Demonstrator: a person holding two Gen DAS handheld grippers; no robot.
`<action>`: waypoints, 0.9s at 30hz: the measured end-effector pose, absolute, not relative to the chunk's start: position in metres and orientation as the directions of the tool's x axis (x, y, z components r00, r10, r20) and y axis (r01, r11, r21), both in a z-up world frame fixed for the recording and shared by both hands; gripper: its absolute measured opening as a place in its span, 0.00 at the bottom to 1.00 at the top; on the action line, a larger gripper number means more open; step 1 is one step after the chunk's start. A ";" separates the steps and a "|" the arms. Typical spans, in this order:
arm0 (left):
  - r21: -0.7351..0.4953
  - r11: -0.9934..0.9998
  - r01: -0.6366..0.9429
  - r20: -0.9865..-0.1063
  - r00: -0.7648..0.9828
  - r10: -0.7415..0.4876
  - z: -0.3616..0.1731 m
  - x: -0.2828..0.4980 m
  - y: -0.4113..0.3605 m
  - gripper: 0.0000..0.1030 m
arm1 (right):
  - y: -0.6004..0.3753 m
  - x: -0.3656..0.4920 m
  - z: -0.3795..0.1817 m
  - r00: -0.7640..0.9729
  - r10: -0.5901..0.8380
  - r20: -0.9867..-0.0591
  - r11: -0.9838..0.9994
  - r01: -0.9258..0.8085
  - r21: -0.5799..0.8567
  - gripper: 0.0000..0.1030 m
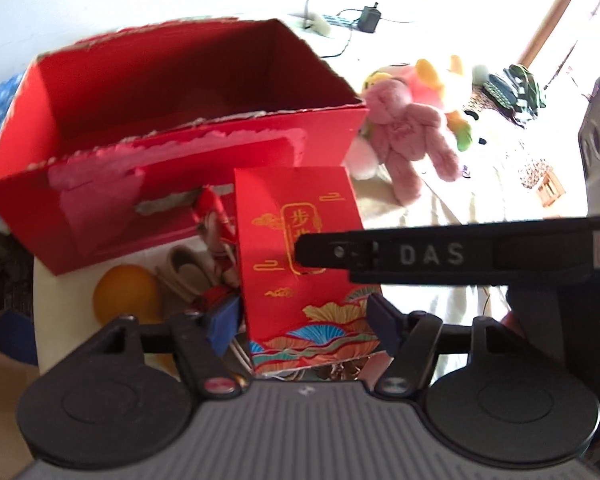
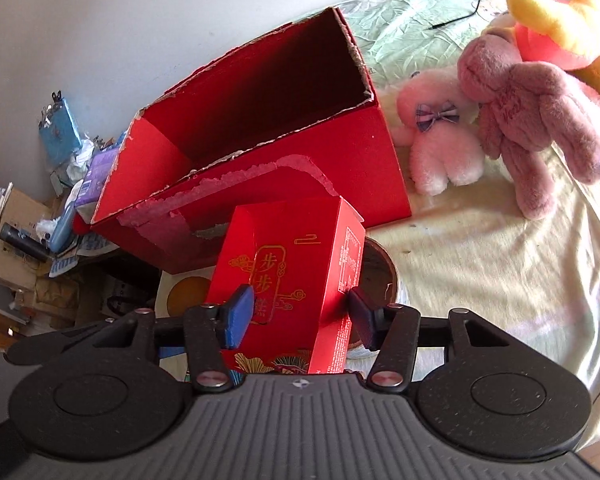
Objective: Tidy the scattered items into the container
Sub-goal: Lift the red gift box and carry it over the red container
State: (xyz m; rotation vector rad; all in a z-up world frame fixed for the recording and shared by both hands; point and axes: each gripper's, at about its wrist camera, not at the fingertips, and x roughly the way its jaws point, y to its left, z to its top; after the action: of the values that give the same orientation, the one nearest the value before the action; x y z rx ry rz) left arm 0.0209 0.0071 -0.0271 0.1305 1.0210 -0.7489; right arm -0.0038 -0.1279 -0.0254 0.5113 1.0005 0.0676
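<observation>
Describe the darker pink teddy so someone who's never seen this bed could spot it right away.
Find the big open red box on the bed. Just right of it sit soft toys; the teddy is the dusty rose one with long limbs, between a paler pink bow-tied bear and a yellow-eared toy.

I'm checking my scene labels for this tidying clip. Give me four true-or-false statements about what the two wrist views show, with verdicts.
1. Nothing shows inside the large red box. True.
2. The small red box already lies inside the large one. False: it stands outside, in front of it, between the left gripper's jaws.
3. An orange ball or fruit sits near the small box. True.
4. The plush toys sit on top of the large box. False: they lie on the cloth beside it.
</observation>
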 end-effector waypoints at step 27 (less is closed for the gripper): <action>-0.196 0.652 0.732 -0.694 0.367 -0.620 0.037 0.010 -0.013 0.69 | -0.142 -0.025 0.045 0.786 0.130 -0.605 0.939 0.098 0.329 0.56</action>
State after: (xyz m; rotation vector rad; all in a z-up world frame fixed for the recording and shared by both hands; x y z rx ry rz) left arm 0.0096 -0.0131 0.0374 0.1553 0.8188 -0.8731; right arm -0.0249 -0.1415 0.0446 0.3570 0.6706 0.0176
